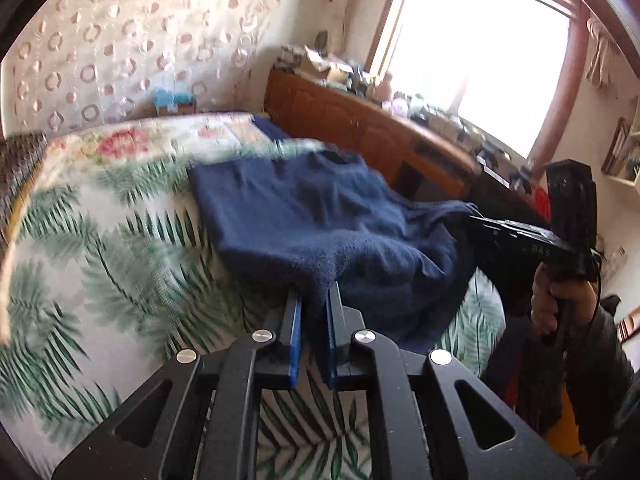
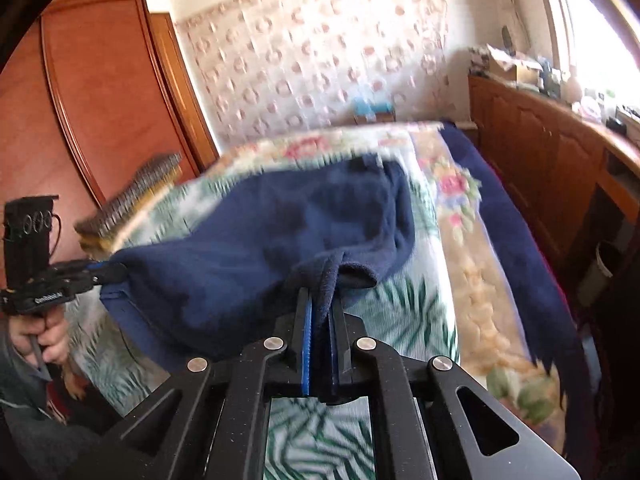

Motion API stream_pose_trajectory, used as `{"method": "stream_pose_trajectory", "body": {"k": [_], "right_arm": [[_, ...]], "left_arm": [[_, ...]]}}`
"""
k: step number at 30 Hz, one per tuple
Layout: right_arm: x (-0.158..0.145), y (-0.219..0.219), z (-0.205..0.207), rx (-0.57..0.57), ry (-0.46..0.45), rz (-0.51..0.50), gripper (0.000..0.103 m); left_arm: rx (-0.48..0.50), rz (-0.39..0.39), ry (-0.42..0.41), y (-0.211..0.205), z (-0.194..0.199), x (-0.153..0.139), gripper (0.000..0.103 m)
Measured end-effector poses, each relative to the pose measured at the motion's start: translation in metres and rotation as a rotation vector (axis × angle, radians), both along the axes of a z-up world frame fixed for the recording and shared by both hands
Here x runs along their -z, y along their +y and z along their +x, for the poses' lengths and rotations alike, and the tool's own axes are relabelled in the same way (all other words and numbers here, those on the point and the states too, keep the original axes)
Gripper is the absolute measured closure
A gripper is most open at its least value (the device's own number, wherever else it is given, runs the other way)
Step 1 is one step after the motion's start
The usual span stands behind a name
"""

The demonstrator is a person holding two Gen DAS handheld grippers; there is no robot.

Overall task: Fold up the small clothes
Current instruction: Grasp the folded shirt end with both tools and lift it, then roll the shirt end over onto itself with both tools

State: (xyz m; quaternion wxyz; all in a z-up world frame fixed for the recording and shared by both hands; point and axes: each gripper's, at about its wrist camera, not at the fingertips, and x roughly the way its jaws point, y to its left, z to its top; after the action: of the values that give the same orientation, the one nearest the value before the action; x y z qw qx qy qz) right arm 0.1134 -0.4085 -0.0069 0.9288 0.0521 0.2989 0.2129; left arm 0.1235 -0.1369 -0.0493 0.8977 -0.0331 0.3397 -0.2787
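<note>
A navy blue fleece garment (image 1: 320, 216) lies on the bed, its near edge lifted. My left gripper (image 1: 314, 292) is shut on one near corner of it. My right gripper (image 2: 323, 296) is shut on the other near corner, where the cloth bunches between the pads. The garment (image 2: 256, 248) hangs stretched between both grippers above the palm-leaf bedspread (image 1: 104, 248). The right gripper also shows in the left wrist view (image 1: 476, 216), and the left gripper shows in the right wrist view (image 2: 110, 270). Both views are motion-blurred.
A wooden sideboard (image 1: 360, 120) with clutter runs along the bed's right side under a bright window (image 1: 480, 60). A wooden wardrobe (image 2: 100, 92) stands at the left. A floral blanket (image 2: 472, 248) and a dark blue sheet (image 2: 532, 248) cover the bed's right edge.
</note>
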Motion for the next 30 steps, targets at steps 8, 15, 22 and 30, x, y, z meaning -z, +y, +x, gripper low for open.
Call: {"method": "stream_pose_trajectory", "body": {"k": [8,15,22,30], "right_arm": [[-0.035,-0.004,0.037,0.018,-0.085,0.086,0.097],[-0.043,0.01,0.093,0.045,-0.092,0.056,0.097],[-0.037,0.032,0.129,0.033,-0.083,-0.004,0.097],[-0.032,0.034,0.172,0.015,-0.054,-0.002,0.097]], "left_arm": [[-0.054,-0.022,-0.058,0.01,0.045,-0.032,0.092],[-0.082,-0.008,-0.035,0.014,0.095,-0.03,0.092],[-0.091,-0.009,0.016,0.016,0.139,-0.019,0.092],[-0.088,-0.037,0.058,0.014,0.171,-0.015,0.089]]}}
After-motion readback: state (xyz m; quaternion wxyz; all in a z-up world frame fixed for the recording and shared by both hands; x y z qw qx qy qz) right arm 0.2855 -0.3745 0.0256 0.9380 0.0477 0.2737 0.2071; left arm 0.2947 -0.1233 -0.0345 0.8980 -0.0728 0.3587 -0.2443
